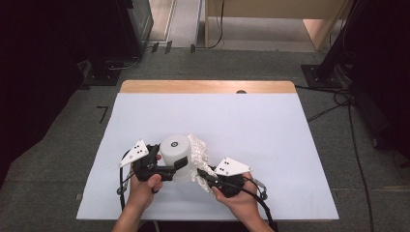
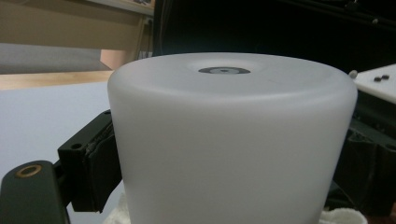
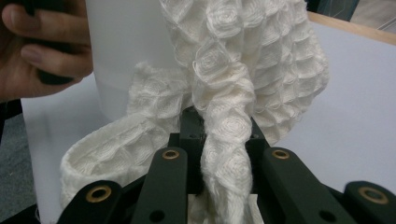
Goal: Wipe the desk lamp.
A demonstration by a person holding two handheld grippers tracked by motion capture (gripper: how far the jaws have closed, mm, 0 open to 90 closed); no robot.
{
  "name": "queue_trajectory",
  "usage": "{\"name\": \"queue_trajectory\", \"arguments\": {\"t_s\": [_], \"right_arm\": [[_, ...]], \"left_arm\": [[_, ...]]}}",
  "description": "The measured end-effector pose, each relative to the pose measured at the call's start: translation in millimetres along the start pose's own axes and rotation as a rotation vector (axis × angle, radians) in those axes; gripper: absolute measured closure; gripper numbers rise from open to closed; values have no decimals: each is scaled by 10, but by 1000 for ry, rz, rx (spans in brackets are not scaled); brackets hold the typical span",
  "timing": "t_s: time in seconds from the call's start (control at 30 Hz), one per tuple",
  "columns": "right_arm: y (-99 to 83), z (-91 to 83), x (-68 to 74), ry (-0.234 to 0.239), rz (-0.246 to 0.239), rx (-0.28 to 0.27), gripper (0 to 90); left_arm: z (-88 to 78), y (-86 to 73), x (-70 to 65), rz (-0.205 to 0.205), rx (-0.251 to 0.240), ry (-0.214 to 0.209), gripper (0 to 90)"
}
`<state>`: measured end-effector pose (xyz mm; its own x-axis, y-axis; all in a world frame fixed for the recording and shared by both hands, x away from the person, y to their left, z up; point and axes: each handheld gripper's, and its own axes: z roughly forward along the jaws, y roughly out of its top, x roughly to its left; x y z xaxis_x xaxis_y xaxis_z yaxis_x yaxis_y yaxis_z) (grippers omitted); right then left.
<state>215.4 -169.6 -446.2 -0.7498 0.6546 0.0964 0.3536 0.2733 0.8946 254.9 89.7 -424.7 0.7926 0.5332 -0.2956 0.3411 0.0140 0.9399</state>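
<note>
A white, smooth cylinder (image 1: pixel 174 146) with a small dark ring on its top stands in the near middle of the table. My left gripper (image 1: pixel 168 157) is shut on it, one jaw on each side. In the left gripper view the cylinder (image 2: pixel 233 140) sits between the two pads (image 2: pixel 93 163). A white waffle-weave cloth (image 1: pixel 198 154) drapes against the cylinder's right side. My right gripper (image 1: pixel 203 175) is shut on a bunched strand of it. In the right gripper view the cloth (image 3: pixel 243 70) rises from between that gripper's (image 3: pixel 224 135) jaws, against the cylinder (image 3: pixel 126 46).
A pale sheet (image 1: pixel 251 125) covers the table, leaving a wooden strip (image 1: pixel 208 87) with a small hole bare at the far edge. Cables (image 1: pixel 348 121) run over the grey floor on the right. Dark equipment stands at the far left and right.
</note>
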Motion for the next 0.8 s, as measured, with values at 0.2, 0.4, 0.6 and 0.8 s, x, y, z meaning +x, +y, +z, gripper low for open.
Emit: {"name": "queue_trajectory", "arguments": {"t_s": [0.2, 0.4, 0.6, 0.8], "right_arm": [[123, -189, -64, -28, 7, -86, 776], [208, -388, -149, -70, 14, -169, 777], [181, -346, -139, -55, 11, -143, 777], [51, -106, -57, -8, 7, -43, 776]], "left_arm": [[163, -106, -103, 27, 60, -38, 86], [318, -194, -228, 53, 114, -78, 86], [261, -149, -196, 47, 92, -41, 86], [82, -20, -100, 33, 25, -2, 86]]}}
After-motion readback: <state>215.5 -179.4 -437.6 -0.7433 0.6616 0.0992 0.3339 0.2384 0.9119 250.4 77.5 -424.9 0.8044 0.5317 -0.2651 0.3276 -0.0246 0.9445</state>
